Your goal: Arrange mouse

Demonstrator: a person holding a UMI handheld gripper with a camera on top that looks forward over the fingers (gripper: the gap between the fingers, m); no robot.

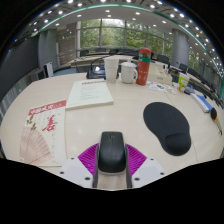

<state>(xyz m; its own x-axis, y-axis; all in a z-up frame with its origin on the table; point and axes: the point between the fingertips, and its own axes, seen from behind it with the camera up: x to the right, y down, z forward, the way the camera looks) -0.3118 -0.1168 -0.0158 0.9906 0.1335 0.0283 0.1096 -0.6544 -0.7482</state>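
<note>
A black computer mouse (112, 150) sits between my gripper's (112, 158) two fingers. Both purple pads press against its sides, so the gripper is shut on it. The mouse is over the near edge of the pale table (110, 118). A black mouse pad (167, 125) with a wrist rest lies on the table ahead and to the right of the fingers, with nothing on it.
A white book (90, 93) lies ahead beyond the fingers. A red and white booklet (42, 130) lies to the left. Two white cups (128, 72) and a red bottle (144, 66) stand at the far side. Small items lie along the right edge (200, 98).
</note>
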